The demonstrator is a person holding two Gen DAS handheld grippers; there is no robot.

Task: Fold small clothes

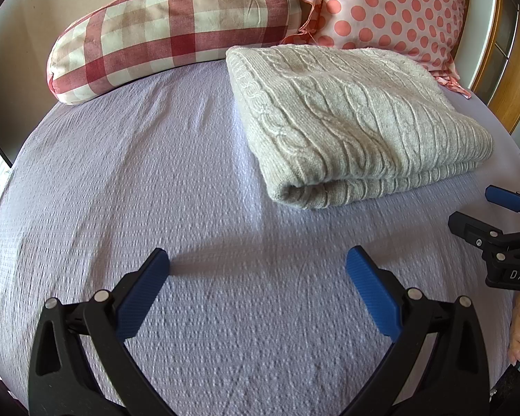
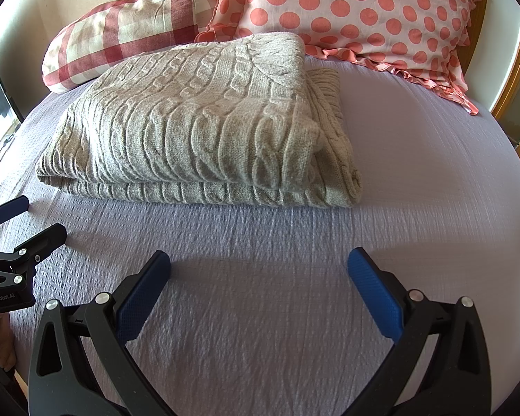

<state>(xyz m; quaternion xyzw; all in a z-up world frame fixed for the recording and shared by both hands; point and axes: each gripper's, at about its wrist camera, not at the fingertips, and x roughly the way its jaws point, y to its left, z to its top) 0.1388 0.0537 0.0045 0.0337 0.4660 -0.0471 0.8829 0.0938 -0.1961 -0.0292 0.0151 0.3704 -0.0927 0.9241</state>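
Sweater – chunky cable knit, matt; bedspread – textured woven cloth

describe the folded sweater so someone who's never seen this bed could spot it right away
Start at the bed with its lilac textured sheet and look toward the head, where two pillows lean. The sweater lies folded just in front of them. It is the only knitted thing here: pale beige-grey with raised cable ribbing, unlike the red check pillow and the pink dotted pillow.

Black claws, ribbed blue pads
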